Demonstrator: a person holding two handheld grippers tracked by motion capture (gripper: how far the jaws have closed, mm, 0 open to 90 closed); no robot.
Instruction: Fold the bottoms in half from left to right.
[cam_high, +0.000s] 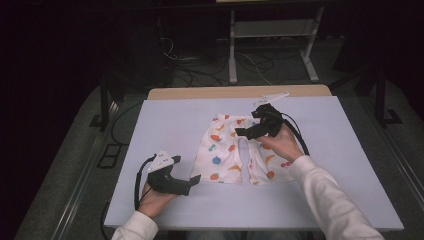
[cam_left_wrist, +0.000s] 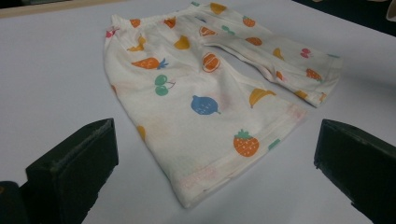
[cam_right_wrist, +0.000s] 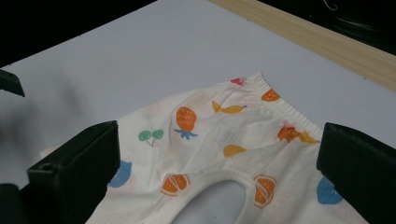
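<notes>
The fruit-print shorts (cam_high: 235, 150) lie flat at the middle of the white board (cam_high: 165, 125), long axis running twelve to six, waistband at twelve. The right gripper (cam_high: 252, 131) hovers over the crotch — jaws apart, plainly nearer. The left gripper (cam_high: 192, 181), also agape, sits at the shorts' eight o'clock, just off the left hem.

Soft, matt white cloth shorts (cam_high: 235, 150), printed with coloured fruit and gathered at a ribbed elastic waistband, lie on a smooth, matt pale sheet (cam_high: 175, 120) covering the table. Beyond the shorts' waistband, a strip of light, bare wood (cam_high: 200, 93) edges the sheet. The left gripper (cam_high: 192, 181) and right gripper (cam_high: 245, 132) look like matt black plastic, their jaw faces slightly rough.
</notes>
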